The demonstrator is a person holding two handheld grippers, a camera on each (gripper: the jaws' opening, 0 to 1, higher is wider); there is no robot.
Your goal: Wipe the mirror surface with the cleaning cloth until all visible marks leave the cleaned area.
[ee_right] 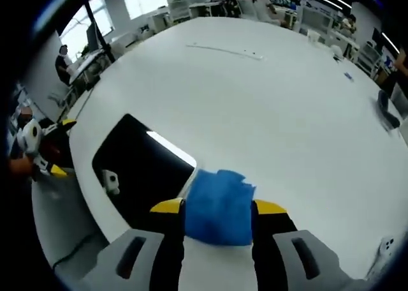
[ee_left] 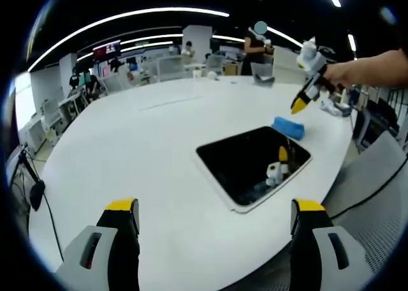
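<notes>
Right tongs [ee_right: 218, 209] straddle the cloth [ee_right: 218, 205] at the mirror's [ee_right: 137, 170] 3 o'clock edge, grip unclear; left tongs [ee_left: 213, 216] released, idle above the bench [ee_left: 159, 131].

Blue cloth [ee_right: 218, 207]; dark mirror [ee_left: 254, 164]; white table [ee_left: 159, 144].

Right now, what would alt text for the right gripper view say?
A blue cloth sits between the right gripper's yellow-tipped jaws, lying on a big white table beside a dark mirror. The left gripper shows at the far left edge.
</notes>
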